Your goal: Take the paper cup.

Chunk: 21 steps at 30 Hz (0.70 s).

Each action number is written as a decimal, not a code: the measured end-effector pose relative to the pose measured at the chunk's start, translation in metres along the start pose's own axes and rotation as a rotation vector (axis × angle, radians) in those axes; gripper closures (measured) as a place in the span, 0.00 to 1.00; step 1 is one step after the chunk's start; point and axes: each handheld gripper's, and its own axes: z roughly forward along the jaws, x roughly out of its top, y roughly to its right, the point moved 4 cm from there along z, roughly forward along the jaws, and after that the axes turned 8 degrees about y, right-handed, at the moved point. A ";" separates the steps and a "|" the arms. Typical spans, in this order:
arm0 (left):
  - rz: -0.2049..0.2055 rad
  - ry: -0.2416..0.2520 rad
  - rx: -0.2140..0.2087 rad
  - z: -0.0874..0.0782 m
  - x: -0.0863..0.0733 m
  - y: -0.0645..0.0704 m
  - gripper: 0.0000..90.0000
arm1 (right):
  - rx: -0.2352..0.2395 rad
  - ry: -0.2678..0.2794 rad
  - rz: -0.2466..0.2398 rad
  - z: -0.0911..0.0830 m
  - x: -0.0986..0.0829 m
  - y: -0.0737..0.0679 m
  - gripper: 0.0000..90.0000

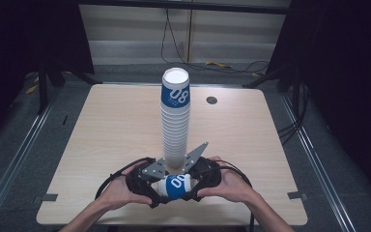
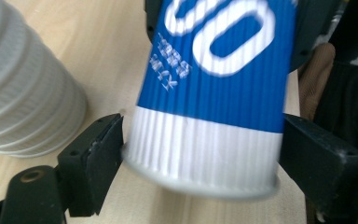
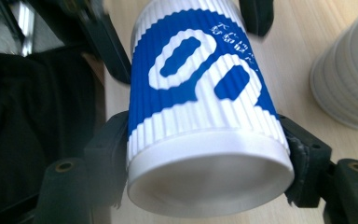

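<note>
A blue-and-white ribbed paper cup (image 1: 174, 186) marked "08" lies on its side just above the table's near edge, held between both grippers. My left gripper (image 1: 159, 190) is shut on its left end, and in the left gripper view both jaws press the cup's (image 2: 214, 107) white band. My right gripper (image 1: 190, 185) is shut on the other end, its black jaws squeezing the cup (image 3: 200, 102) near its white rim. A tall stack of matching cups (image 1: 176, 121) stands upright just behind the held cup.
The light wooden table (image 1: 116, 125) has a small round dark cap (image 1: 211, 100) at the back right. Dark floor, rails and cables surround the table. The stack's base (image 2: 23, 102) sits close to the left gripper's jaw.
</note>
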 end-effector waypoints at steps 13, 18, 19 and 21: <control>-0.107 0.192 0.045 -0.019 -0.002 -0.013 0.19 | -0.044 0.080 0.085 -0.006 -0.015 0.009 0.32; -0.121 0.249 0.068 -0.024 -0.001 -0.012 0.19 | -0.063 0.128 0.110 -0.008 -0.019 0.012 0.32; -0.112 0.260 0.076 -0.025 0.000 -0.011 0.19 | -0.075 0.138 0.111 -0.009 -0.020 0.012 0.32; -0.116 0.300 0.076 -0.027 0.000 -0.009 0.19 | -0.083 0.174 0.122 -0.011 -0.024 0.014 0.32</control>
